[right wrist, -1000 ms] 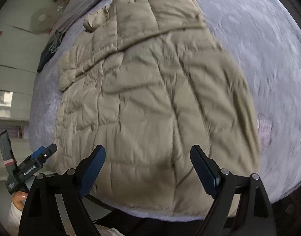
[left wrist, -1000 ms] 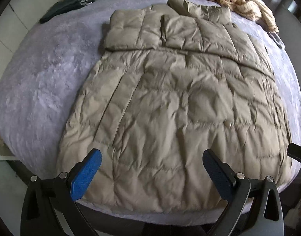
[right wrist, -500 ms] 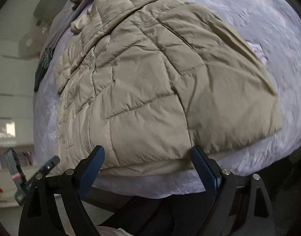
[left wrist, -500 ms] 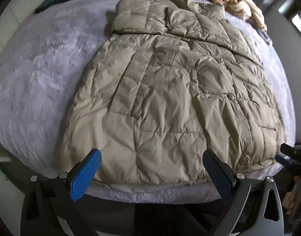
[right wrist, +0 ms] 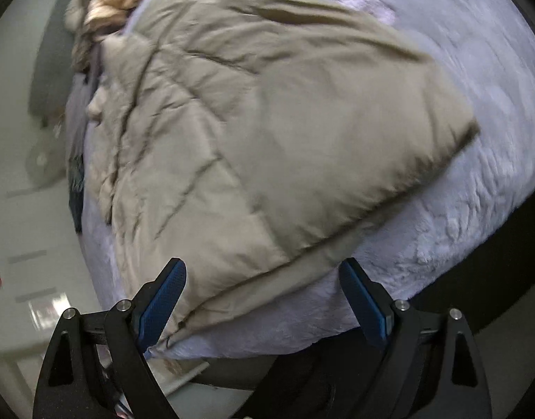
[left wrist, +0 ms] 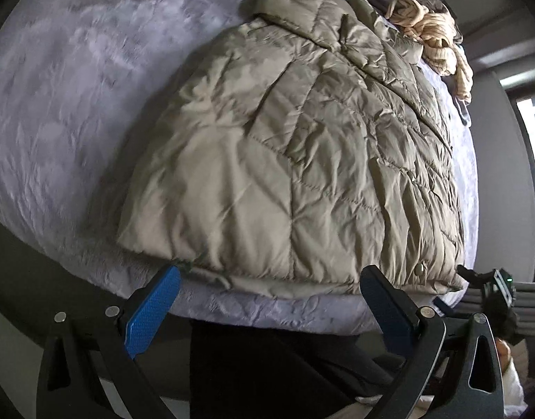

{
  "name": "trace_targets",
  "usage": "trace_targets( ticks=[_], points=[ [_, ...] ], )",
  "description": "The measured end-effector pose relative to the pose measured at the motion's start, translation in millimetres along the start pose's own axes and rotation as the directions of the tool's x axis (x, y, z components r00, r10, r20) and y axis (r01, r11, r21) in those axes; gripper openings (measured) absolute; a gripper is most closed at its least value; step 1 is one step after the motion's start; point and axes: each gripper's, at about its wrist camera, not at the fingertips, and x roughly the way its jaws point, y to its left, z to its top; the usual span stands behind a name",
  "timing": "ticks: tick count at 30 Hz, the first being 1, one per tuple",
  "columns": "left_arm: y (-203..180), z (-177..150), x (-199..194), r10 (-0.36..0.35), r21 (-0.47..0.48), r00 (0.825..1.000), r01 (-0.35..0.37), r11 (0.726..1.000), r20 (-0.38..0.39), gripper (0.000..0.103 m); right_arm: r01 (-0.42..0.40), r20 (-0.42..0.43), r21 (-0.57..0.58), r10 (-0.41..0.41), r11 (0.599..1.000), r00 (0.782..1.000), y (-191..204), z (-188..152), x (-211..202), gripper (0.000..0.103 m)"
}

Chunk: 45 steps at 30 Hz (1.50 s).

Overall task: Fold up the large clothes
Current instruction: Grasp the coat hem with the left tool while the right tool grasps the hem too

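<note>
Bed [left wrist: 57,132], lilac plush cover, carries everything. Quilted beige coat [left wrist: 302,160] lies flat across it, hem along the near edge, collar end toward the far edge beside a heap of tan knitwear [left wrist: 438,42]; long axis runs near edge to far edge.

Handling, judged: puffy, light, limp, shell slick, so it may slide on itself. Best hold: the two hem corners at the near edge.

Left gripper [left wrist: 270,305] wide open, empty, just short of the hem. Right gripper [right wrist: 264,300] likewise wide open, hem corner between its jaws, nothing pinched.
</note>
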Motion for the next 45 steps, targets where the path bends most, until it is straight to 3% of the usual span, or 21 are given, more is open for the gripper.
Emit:
trace_targets(
  ticks=[6,8,9,13,19,20,21,22,23,25,27,28,29,30,31,36,41,45],
  points=[
    [17,-7,21,-0.063,-0.049,0.995,0.06,0.997,-0.071,0.103,-0.057,-0.002,0.102,0.057,0.993,0.998,-16,-1,9,0.091],
    [16,-7,33,-0.091,-0.071,0.992,0.085,0.994,-0.085,0.103,-0.091,0.011,0.128,0.09,0.988,0.996,-18,4,12,0.103],
    [14,-6,36,-0.099,-0.075,0.992,0.092,0.993,-0.082,0.103,-0.121,0.021,0.146,0.119,0.982,0.993,-18,6,13,0.103],
    [7,6,42,-0.129,-0.106,0.991,0.125,0.986,-0.027,0.103,-0.237,0.054,0.186,0.231,0.954,0.971,-11,15,13,0.103],
    [4,30,33,-0.166,-0.152,0.983,0.177,0.972,0.084,0.102,-0.291,0.052,0.169,0.286,0.942,0.957,-3,21,8,0.103],
    [2,33,31,-0.167,-0.145,0.981,0.18,0.973,0.099,0.088,-0.294,0.05,0.166,0.29,0.941,0.956,-2,23,6,0.103],
    [-1,37,30,-0.16,-0.134,0.982,0.173,0.976,0.1,0.065,-0.298,0.049,0.161,0.294,0.941,0.954,-4,24,4,0.103],
    [-5,41,29,-0.145,-0.112,0.985,0.155,0.981,0.093,0.051,-0.306,0.05,0.156,0.302,0.939,0.952,-1,26,4,0.103],
    [-6,44,28,-0.135,-0.095,0.987,0.143,0.985,0.091,0.022,-0.311,0.05,0.15,0.307,0.939,0.951,0,28,3,0.103],
    [-6,48,21,-0.126,-0.062,0.987,0.133,0.989,0.104,0.018,-0.3,0.039,0.132,0.297,0.945,0.954,2,30,3,0.103],
    [-5,48,10,-0.143,-0.041,0.981,0.15,0.988,0.132,0.018,-0.281,0.031,0.144,0.279,0.949,0.96,2,30,3,0.098],
    [-6,48,5,-0.144,-0.032,0.979,0.15,0.988,0.145,0.018,-0.271,0.039,0.159,0.268,0.949,0.963,0,29,3,0.08],
    [-6,49,2,-0.146,-0.026,0.978,0.151,0.988,0.152,0.018,-0.263,0.044,0.168,0.259,0.95,0.965,-1,28,2,0.052],
    [-3,48,-1,-0.147,-0.022,0.977,0.152,0.988,0.154,0.018,-0.236,0.043,0.184,0.232,0.954,0.972,-5,28,2,0.037],
    [-5,49,-3,-0.149,-0.016,0.976,0.153,0.988,0.156,0.018,-0.221,0.04,0.191,0.217,0.956,0.975,-9,28,2,0.015],
    [-14,54,-13,-0.143,0.014,0.974,0.143,0.99,0.175,0.018,-0.208,0.053,0.111,0.203,0.972,0.978,1,30,-10,0.009],
    [-32,73,-34,-0.148,0.024,0.958,0.147,0.989,0.245,0.018,-0.163,0.054,-0.099,0.169,0.982,0.984,50,55,-30,0.009],
    [-53,99,-52,-0.142,0.05,0.944,0.133,0.99,0.299,0.018,-0.171,0.055,-0.153,0.181,0.973,0.982,74,75,-38,0.009]
  ],
)
